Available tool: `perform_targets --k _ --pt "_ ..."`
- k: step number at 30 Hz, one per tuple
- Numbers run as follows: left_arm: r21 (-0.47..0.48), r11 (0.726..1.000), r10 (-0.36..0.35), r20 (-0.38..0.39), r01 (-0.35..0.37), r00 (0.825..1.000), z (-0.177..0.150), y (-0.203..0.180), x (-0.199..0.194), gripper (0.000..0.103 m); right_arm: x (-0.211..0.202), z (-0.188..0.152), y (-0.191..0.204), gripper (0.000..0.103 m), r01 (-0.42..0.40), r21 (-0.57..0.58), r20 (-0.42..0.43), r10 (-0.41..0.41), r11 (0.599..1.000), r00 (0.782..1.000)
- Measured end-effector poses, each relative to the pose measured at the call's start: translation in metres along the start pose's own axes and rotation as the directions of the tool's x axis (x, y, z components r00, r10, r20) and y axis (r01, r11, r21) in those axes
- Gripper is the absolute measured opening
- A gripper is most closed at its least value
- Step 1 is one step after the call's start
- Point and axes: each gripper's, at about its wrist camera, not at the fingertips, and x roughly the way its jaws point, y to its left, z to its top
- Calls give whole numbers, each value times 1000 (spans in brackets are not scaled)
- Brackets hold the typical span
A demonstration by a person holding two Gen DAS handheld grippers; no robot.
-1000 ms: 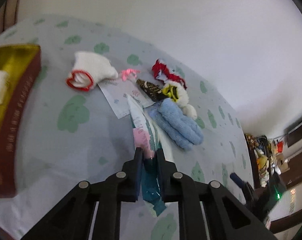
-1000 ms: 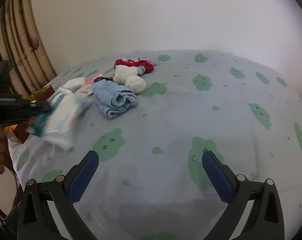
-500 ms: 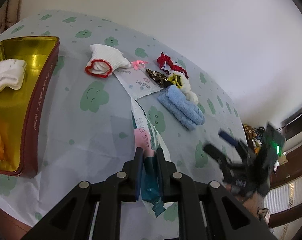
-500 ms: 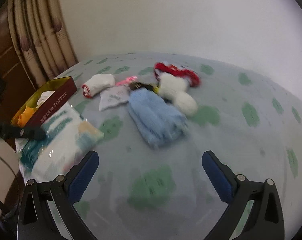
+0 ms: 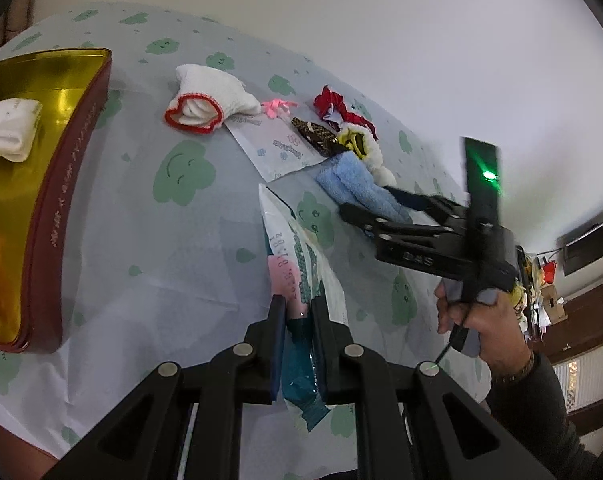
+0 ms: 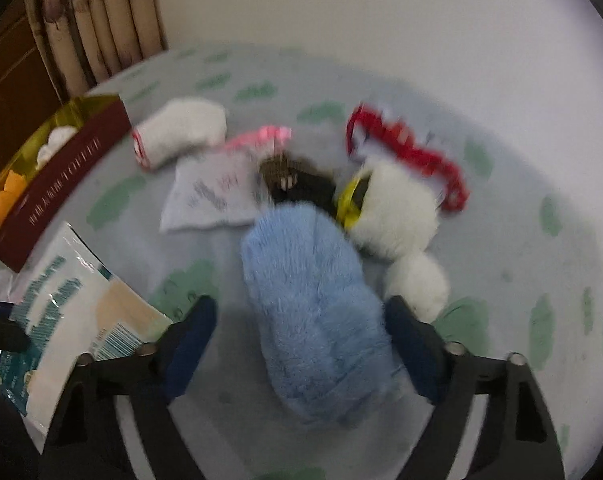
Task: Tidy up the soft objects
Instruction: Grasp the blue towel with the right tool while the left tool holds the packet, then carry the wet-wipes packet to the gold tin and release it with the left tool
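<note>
My left gripper is shut on a white and teal plastic packet, held over the green-patterned tablecloth. A fluffy blue towel lies folded on the cloth, and my right gripper straddles it with its jaws closing. Its left finger still stands clear of the towel, and its right finger is at the towel's edge. In the left wrist view the right gripper, held by a hand, reaches over the blue towel.
A gold tin with dark red walls at the left holds a white sock and something orange. Beyond the towel lie a red-trimmed white sock, a flat paper packet, a pink bow, a brown patterned piece, a white plush and a red frill.
My right gripper has swept across the table to the blue towel, come down over it and narrowed its jaws. The left gripper keeps its hold on the packet, nearly still.
</note>
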Motion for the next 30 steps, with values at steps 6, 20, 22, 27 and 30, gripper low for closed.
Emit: perform_targets --k 6,20,22,27,30 --pt "15 1000 -2 -38 3 999 0 3 12 14 -12 -9 -6 29 -21 47 18 20 999 1000" --pt "26 993 114 -100 -112 989 3 0 28 53 -80 -104 -11 29 -104 266 150 66 958 987" --pt "100 982 169 -111 -158 979 5 -12 35 58 -82 -115 -12 29 -107 280 151 66 954 986" --pt "120 980 177 -171 -158 969 14 -30 55 64 -80 -130 -19 29 -168 353 182 109 920 977" --pt "101 979 192 -202 -175 960 20 -36 63 66 -79 -131 -18 29 -170 351 187 109 921 976"
